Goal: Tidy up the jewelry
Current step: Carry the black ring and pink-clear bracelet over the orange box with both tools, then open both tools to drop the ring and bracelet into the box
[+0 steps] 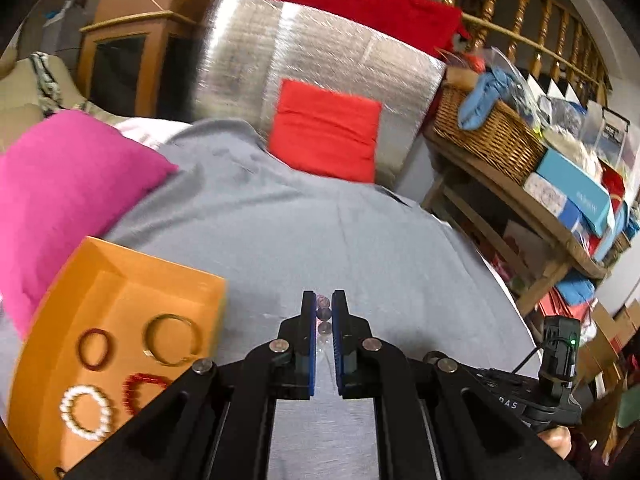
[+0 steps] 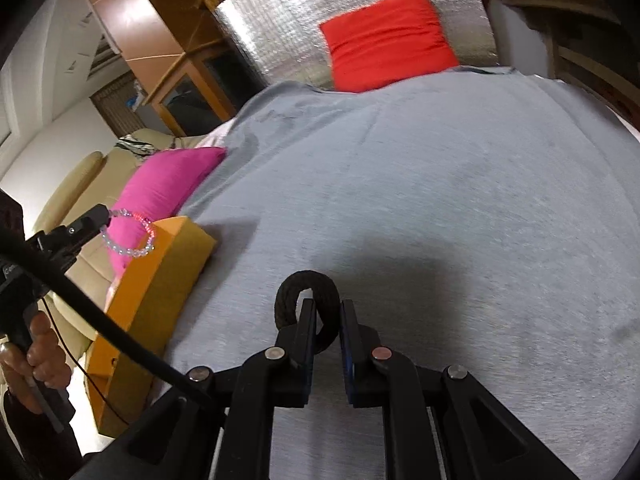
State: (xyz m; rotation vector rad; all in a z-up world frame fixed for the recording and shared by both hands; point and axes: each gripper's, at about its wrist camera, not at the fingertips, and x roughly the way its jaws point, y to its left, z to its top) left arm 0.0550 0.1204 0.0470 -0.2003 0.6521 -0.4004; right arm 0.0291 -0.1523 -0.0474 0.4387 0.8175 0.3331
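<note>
A clear bead bracelet (image 2: 128, 234) was clamped between the fingers of the left gripper (image 1: 324, 316); in the left wrist view only a few beads were seen in the narrow gap, but in the right wrist view the full loop was seen hanging from the tip, just over the near corner of the orange tray (image 1: 120, 280). A black braided bracelet (image 2: 308, 304) was held by the right gripper (image 2: 326, 320), fingers closed on one side of the loop, above the grey cloth (image 2: 440, 200) that covered the surface, to the right of the tray & apart from it.

Inside the tray four pieces were already laid: a gold bangle (image 1: 172, 340), a dark red ring-shaped bracelet (image 1: 94, 348), a white pearl bracelet (image 1: 86, 412) and a red bead bracelet (image 1: 142, 392), partly hidden by the gripper body.

The step in hand was judged to be the placing of the clear bracelet in the tray, w/ the black one to follow. For good result the left gripper should be moved further in over a bare part of the tray floor, e.g. the far part behind the bangle, lowered close to the bottom, and only then opened, so the beads are not dropped on the rim or on another piece. The right gripper should be kept closed and away until the left one is out.
</note>
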